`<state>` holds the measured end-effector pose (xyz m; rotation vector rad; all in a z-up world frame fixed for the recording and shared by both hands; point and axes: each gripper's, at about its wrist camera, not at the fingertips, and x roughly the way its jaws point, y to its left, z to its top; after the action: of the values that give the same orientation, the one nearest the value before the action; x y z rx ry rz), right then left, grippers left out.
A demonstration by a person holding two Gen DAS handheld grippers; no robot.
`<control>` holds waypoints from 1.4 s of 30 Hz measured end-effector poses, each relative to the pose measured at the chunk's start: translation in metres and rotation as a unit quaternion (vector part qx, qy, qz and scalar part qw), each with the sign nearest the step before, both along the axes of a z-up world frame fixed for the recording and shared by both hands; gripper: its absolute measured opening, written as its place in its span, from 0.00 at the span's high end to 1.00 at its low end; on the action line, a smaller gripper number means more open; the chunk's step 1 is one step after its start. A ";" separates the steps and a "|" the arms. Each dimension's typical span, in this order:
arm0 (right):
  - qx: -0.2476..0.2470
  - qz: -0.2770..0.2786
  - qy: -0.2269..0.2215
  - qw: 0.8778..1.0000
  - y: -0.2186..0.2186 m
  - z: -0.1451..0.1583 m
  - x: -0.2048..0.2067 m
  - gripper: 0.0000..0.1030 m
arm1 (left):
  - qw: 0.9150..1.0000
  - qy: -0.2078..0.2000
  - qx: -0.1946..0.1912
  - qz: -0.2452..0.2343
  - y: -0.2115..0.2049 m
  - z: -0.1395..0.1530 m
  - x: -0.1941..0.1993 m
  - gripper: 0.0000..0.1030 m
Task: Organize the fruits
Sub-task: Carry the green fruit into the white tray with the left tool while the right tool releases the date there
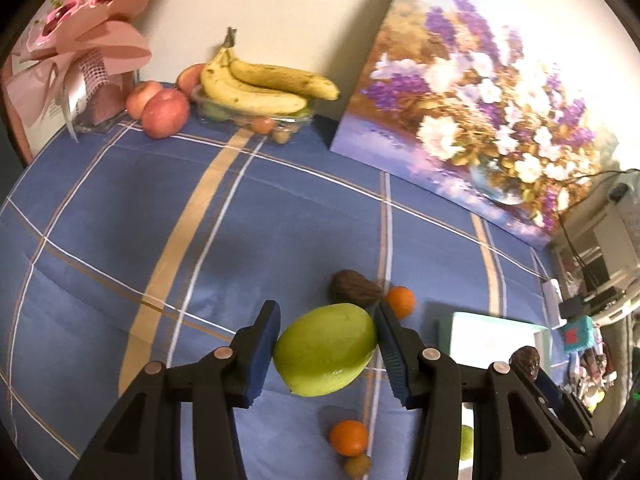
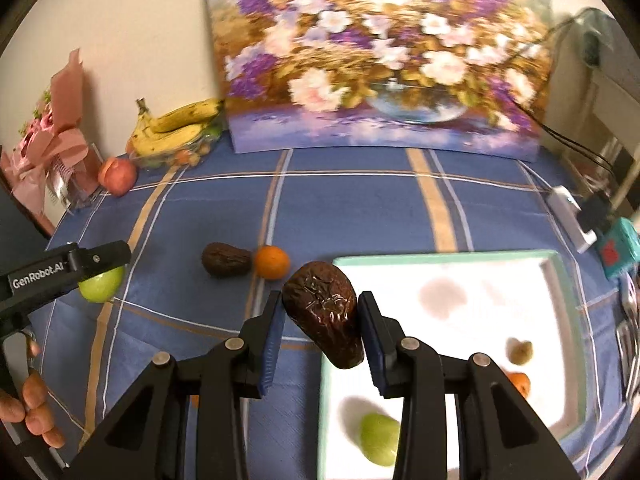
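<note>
Left tongs (image 1: 326, 350) clamp green fruit (image 1: 325, 349) above the blue checked desk (image 1: 120, 220); right tongs (image 2: 322, 330) clamp wrinkled brown fruit (image 2: 324, 320) at white tray's (image 2: 568, 320) left edge, another green fruit (image 2: 379, 444) inside

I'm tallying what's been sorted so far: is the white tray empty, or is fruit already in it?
Not empty. The white tray already holds a green fruit, an orange one and a small brownish one.
</note>
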<state>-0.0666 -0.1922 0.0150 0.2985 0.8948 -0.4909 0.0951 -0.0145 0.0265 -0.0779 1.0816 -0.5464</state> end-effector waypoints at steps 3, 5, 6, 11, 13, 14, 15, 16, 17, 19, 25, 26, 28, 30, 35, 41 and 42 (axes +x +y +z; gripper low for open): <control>0.002 -0.013 -0.006 1.000 -0.007 0.004 -0.015 0.62 | 1.000 -0.008 0.002 -0.009 -0.007 0.006 -0.012 0.50; 0.003 -0.025 -0.008 1.000 -0.012 0.006 -0.027 0.62 | 1.000 -0.015 0.002 -0.022 -0.015 0.011 -0.022 0.50; 0.004 -0.029 -0.009 1.000 -0.015 0.006 -0.031 0.62 | 0.999 -0.017 0.001 -0.028 -0.018 0.012 -0.026 0.50; 0.017 -0.058 -0.017 0.998 -0.031 0.009 -0.052 0.62 | 0.998 -0.010 -0.011 -0.059 -0.036 0.015 -0.046 0.50; 0.023 -0.070 -0.018 0.997 -0.038 0.008 -0.057 0.62 | 0.997 -0.003 -0.016 -0.072 -0.046 0.014 -0.053 0.50; 0.027 -0.074 -0.019 0.997 -0.041 0.008 -0.058 0.62 | 0.997 -0.001 -0.016 -0.078 -0.051 0.013 -0.056 0.50; 0.031 -0.078 -0.020 0.996 -0.044 0.007 -0.060 0.62 | 0.996 0.002 -0.015 -0.086 -0.058 0.011 -0.060 0.50; 0.034 -0.081 -0.021 0.996 -0.047 0.006 -0.062 0.62 | 0.996 0.005 -0.013 -0.093 -0.064 0.009 -0.063 0.50; 0.037 -0.084 -0.022 0.996 -0.050 0.006 -0.063 0.62 | 0.995 0.007 -0.011 -0.099 -0.069 0.007 -0.066 0.50; 0.041 -0.095 -0.022 0.994 -0.057 0.003 -0.067 0.62 | 0.993 0.015 -0.010 -0.113 -0.081 0.001 -0.073 0.50; 0.067 -0.136 -0.018 0.988 -0.087 -0.016 -0.076 0.62 | 0.990 0.026 -0.010 -0.140 -0.116 -0.022 -0.087 0.50; 0.065 -0.142 -0.019 0.988 -0.091 -0.017 -0.078 0.62 | 0.989 0.027 -0.012 -0.144 -0.121 -0.025 -0.090 0.50; 0.054 -0.151 -0.020 0.987 -0.098 -0.020 -0.080 0.62 | 0.988 0.026 -0.015 -0.149 -0.130 -0.030 -0.092 0.50; 0.054 -0.154 -0.025 0.986 -0.104 -0.024 -0.080 0.62 | 0.988 0.031 -0.014 -0.154 -0.139 -0.036 -0.094 0.50; 0.074 -0.172 -0.030 0.982 -0.121 -0.039 -0.081 0.62 | 0.984 0.027 -0.011 -0.176 -0.155 -0.045 -0.099 0.50; 0.083 -0.182 -0.024 0.979 -0.130 -0.055 -0.082 0.62 | 0.981 0.033 0.014 -0.190 -0.168 -0.067 -0.101 0.50; 0.084 -0.184 -0.022 0.979 -0.131 -0.056 -0.083 0.62 | 0.981 0.033 0.019 -0.191 -0.169 -0.070 -0.101 0.50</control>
<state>-0.1496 -0.3236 -0.0413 0.6350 0.8414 -0.7481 -0.0062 -0.1840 -0.0435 0.1498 1.1795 -0.8736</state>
